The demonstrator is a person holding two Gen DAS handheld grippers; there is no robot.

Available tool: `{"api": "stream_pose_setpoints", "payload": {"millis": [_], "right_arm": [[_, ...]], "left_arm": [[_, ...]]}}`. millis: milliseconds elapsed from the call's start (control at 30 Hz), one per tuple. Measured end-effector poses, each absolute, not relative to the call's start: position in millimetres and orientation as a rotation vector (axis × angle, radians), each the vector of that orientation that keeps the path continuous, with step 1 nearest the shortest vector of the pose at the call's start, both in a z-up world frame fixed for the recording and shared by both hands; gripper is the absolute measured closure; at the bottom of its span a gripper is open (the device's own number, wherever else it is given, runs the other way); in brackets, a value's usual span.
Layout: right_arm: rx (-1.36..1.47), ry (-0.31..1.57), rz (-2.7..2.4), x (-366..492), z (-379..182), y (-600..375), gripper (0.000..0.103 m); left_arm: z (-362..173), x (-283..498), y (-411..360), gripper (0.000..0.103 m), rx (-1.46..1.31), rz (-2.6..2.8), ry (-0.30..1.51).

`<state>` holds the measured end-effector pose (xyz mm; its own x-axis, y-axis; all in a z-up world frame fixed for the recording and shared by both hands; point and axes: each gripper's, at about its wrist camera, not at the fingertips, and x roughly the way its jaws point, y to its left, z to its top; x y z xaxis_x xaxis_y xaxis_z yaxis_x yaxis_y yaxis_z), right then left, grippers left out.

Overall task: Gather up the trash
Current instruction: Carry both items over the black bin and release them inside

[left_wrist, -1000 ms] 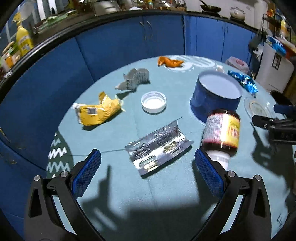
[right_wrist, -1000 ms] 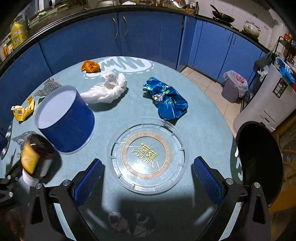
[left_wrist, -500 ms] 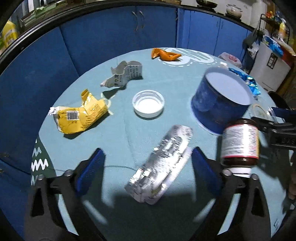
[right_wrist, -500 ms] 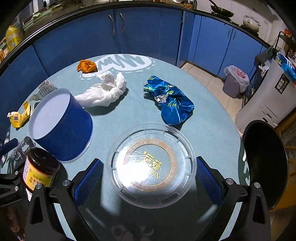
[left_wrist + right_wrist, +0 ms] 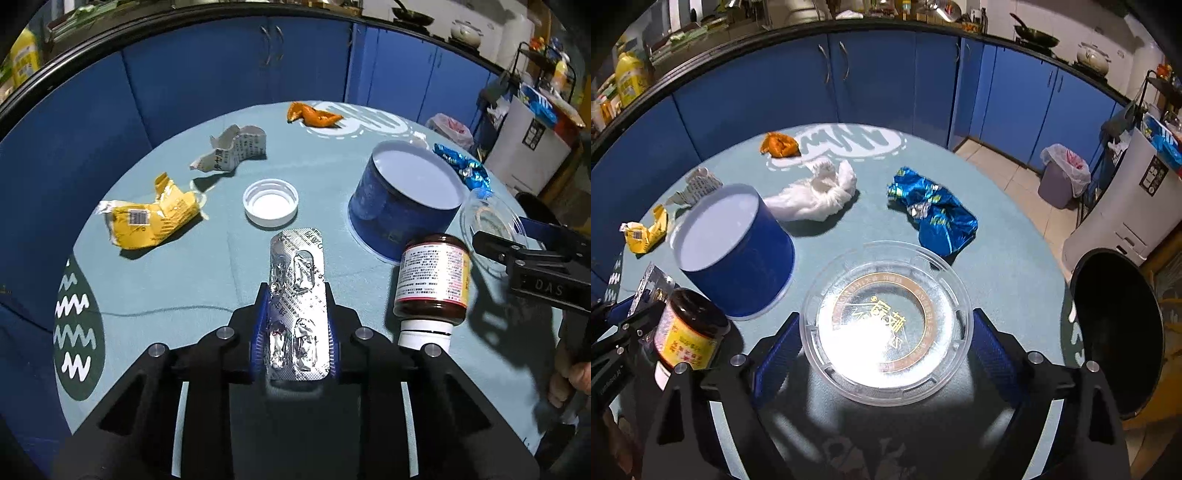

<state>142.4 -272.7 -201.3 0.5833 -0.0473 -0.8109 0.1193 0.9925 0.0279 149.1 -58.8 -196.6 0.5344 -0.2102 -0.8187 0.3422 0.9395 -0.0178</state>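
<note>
My left gripper point(image 5: 293, 332) is shut on a silver blister pack point(image 5: 297, 295), held lengthwise between its blue pads above the teal round table point(image 5: 184, 280). My right gripper point(image 5: 884, 343) has its pads on both sides of a clear round plastic lid point(image 5: 886, 325); whether they press it I cannot tell. Trash lies on the table: a yellow wrapper point(image 5: 147, 218), a crumpled paper carton point(image 5: 232, 153), an orange peel point(image 5: 314, 116), a white cap point(image 5: 270, 202), a white tissue point(image 5: 816, 195) and a blue foil wrapper point(image 5: 934, 214).
A blue cylindrical tub point(image 5: 404, 199) stands mid-table, with an upturned brown jar point(image 5: 432, 284) beside it. A black bin point(image 5: 1115, 343) stands off the table's right edge. Blue cabinets point(image 5: 871, 74) ring the far side. A lilac bin with a bag point(image 5: 1058, 177) stands on the floor.
My left gripper has closed on the blister pack and lifted it, turning it lengthwise. My right gripper has moved forward and narrowed around the clear lid.
</note>
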Motion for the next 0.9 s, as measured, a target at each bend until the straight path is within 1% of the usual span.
{"api": "stream_pose_setpoints", "payload": {"millis": [467,900], "right_arm": [[0.113,0.878,-0.093,124,-177,-284,0.017],[0.148,0.838,-0.127,102,-168,-316,0.017]], "left_arm": [[-164,132,-80,0.076,0.156,-0.345,0.878],[-155,126,-125,0.076,0.207,-0.389,0.847]]}}
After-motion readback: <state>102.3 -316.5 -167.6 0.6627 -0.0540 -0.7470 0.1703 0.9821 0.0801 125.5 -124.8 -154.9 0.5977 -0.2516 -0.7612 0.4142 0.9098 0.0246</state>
